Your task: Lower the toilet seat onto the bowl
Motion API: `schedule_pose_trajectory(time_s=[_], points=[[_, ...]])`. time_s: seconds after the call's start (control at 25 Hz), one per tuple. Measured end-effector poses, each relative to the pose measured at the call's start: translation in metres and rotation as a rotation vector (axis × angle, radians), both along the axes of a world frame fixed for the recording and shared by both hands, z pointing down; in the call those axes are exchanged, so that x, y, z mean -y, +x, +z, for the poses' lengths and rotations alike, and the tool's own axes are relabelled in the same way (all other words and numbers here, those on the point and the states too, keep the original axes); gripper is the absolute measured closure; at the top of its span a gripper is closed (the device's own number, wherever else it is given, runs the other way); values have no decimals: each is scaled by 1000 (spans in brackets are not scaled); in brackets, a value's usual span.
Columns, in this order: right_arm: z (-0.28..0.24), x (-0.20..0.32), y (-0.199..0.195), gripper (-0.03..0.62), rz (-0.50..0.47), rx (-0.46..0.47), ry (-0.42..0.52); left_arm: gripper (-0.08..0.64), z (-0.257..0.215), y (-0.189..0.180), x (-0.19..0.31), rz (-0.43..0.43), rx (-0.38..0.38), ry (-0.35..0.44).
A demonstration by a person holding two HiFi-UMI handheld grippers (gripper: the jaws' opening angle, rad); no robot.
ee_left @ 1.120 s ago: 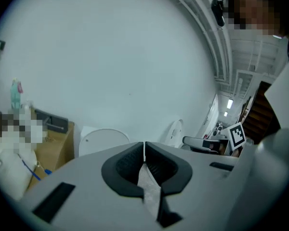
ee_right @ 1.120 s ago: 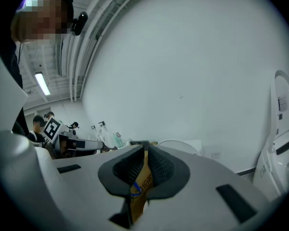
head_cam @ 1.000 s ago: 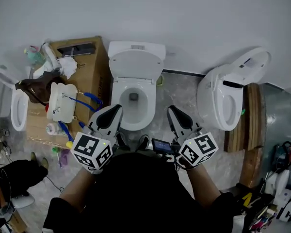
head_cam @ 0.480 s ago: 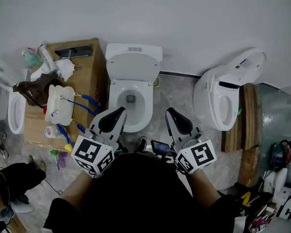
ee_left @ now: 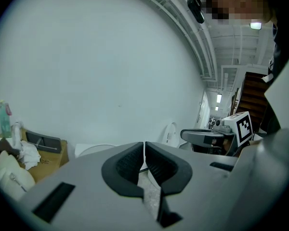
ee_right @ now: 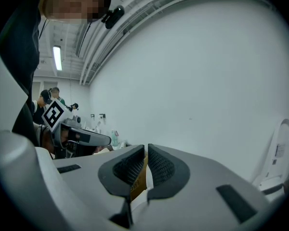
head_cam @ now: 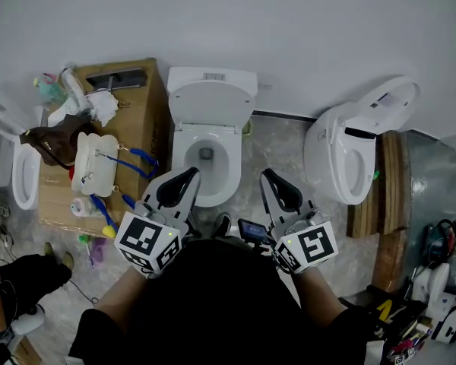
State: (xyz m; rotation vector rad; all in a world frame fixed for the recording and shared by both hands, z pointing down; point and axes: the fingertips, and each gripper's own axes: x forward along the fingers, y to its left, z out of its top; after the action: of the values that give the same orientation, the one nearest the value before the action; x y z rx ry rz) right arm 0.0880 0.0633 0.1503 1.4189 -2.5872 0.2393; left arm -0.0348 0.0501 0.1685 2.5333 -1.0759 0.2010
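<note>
A white toilet stands against the wall in the head view, its bowl (head_cam: 206, 166) open at the top. Its seat and lid (head_cam: 213, 101) stand raised against the tank. My left gripper (head_cam: 184, 179) is shut and empty, hovering above the bowl's front left rim. My right gripper (head_cam: 276, 179) is also shut and empty, over the floor to the right of the bowl. In the left gripper view the jaws (ee_left: 144, 148) meet, with the raised lid (ee_left: 94, 149) low behind them. The right gripper view shows its jaws (ee_right: 146, 153) closed against the bare wall.
A cardboard box (head_cam: 140, 116) with a white bag (head_cam: 95, 162) and bottles stands left of the toilet. A second toilet (head_cam: 349, 150) lies at the right beside a wooden pallet (head_cam: 395, 181). Another toilet (head_cam: 23, 175) is at the far left. Clutter fills the lower right corner.
The head view has shifted slightly. Both grippers stay shut in front of the bowl, almost where they were. The seat and lid have not moved.
</note>
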Motion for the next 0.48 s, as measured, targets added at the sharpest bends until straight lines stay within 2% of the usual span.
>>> schedule_pose_trajectory(time_s=[0.48], points=[[1,3,-7,545,3,8,-15,534,-1,-5,1,7,-1,11]])
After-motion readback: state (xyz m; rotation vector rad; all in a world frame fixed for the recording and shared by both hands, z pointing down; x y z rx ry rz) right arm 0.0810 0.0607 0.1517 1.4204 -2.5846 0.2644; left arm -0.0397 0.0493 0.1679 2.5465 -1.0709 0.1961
